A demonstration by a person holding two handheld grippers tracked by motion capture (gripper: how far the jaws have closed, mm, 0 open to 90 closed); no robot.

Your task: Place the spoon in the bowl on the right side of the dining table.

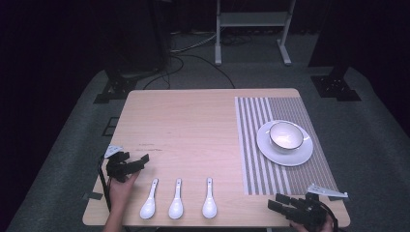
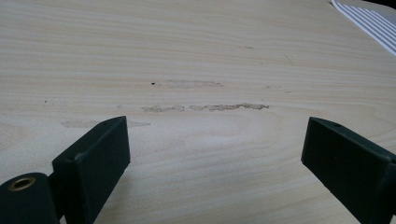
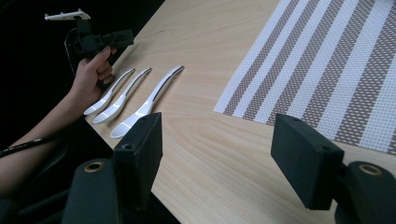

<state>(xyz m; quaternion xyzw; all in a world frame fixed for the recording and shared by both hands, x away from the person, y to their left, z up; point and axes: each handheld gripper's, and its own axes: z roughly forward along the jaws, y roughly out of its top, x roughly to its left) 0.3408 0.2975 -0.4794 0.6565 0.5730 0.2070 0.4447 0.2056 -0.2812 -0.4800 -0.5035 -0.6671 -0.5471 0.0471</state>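
Three white spoons lie side by side near the table's front edge: the left spoon (image 1: pixel 148 205), the middle spoon (image 1: pixel 176 205) and the right spoon (image 1: pixel 209 202). To their left a hand holds my left gripper (image 1: pixel 138 158) just above the wood, open and pointing toward the table's middle. In its own view the left gripper (image 2: pixel 215 129) has only bare wood between the jaws. My right gripper (image 1: pixel 278 202) is at the front right corner, open and empty. In the right gripper view its jaws (image 3: pixel 217 123) stand wide, facing the spoons (image 3: pixel 145 106) and the left gripper (image 3: pixel 120 38).
A striped placemat (image 1: pixel 251 145) covers the table's right side. On it a white plate (image 1: pixel 300 155) carries a white bowl (image 1: pixel 286 135) with a dark rim. The placemat (image 3: pixel 327 70) lies just beyond my right jaw. A white frame (image 1: pixel 251 21) stands on the floor behind the table.
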